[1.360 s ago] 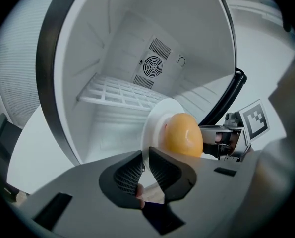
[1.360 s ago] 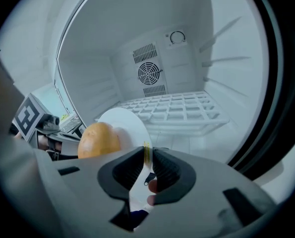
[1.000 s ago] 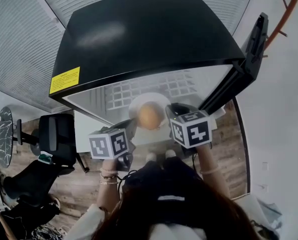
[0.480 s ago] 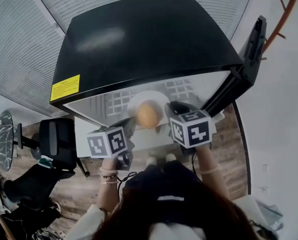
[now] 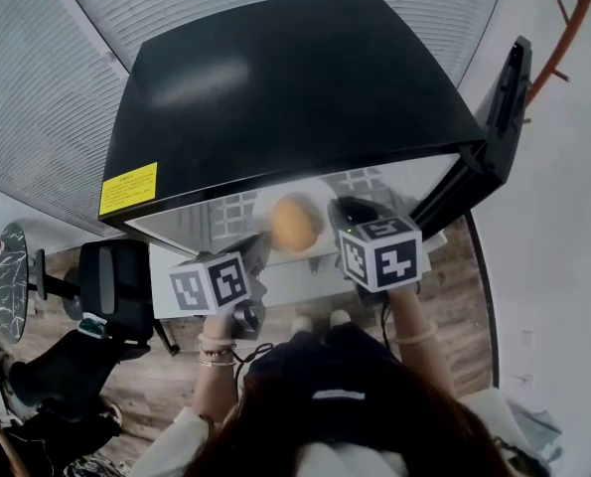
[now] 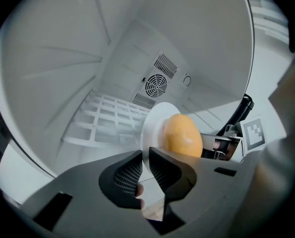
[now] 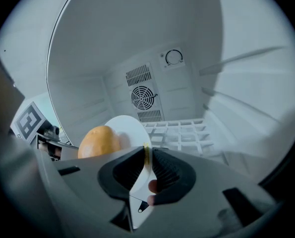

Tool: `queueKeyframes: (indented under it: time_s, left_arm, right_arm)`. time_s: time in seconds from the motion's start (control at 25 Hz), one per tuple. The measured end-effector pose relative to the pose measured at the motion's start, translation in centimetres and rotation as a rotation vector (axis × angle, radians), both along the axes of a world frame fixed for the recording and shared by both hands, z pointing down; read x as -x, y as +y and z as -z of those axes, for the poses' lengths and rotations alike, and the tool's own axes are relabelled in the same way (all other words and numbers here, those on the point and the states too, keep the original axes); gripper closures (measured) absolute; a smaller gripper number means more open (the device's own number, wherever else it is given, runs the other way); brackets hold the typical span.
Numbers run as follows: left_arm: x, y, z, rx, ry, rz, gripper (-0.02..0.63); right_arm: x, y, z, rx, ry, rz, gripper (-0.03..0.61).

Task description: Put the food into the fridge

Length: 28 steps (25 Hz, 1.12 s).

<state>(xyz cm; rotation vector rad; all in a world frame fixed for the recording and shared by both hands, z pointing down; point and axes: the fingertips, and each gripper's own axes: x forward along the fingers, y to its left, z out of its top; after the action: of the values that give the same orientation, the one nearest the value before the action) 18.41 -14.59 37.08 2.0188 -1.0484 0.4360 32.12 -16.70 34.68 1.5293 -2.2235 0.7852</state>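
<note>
The plate [image 5: 313,199] hangs between the two grippers, each clamping one side of its rim. The left gripper [image 6: 142,157] is clenched on the edge nearest it, and the right gripper [image 7: 147,158] is pinched on the opposite edge. Neither hand is nearer, so they share the load evenly. On the plate sits the food [image 5: 293,224], a round orange-yellow piece, perhaps an orange or a bun; I can't tell which. It lies just ahead of both sets of jaws and inward from each. Plate and food are at the mouth of the open fridge [image 5: 275,87], not yet set down. The white grid shelf [image 6: 107,115] lies straight ahead of the jaws and lower, toward the back wall with its fan grille [image 7: 143,97]. The coming move looks like a level push forward by both hands together.
</note>
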Motion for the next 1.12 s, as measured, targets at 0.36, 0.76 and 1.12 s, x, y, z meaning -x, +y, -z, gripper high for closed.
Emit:
queueKeyframes:
  time_s: [0.36, 0.76, 1.12]
  left_arm:
    - [-0.1, -0.8, 0.5, 0.013, 0.075, 0.034, 0.568]
    - [0.0, -1.2, 0.8, 0.046, 0.174, 0.078, 0.563]
    - [0.1, -1.7, 1.0, 0.043, 0.198, 0.092, 0.558]
  right_arm:
    - [0.0, -1.7, 0.6, -0.031, -0.011, 0.0, 0.527]
    - [0.4, -3.5, 0.7, -0.039, -0.01, 0.005, 0.526]
    - [0.7, -4.6, -0.1, 0.007, -0.009, 0.017, 0.523]
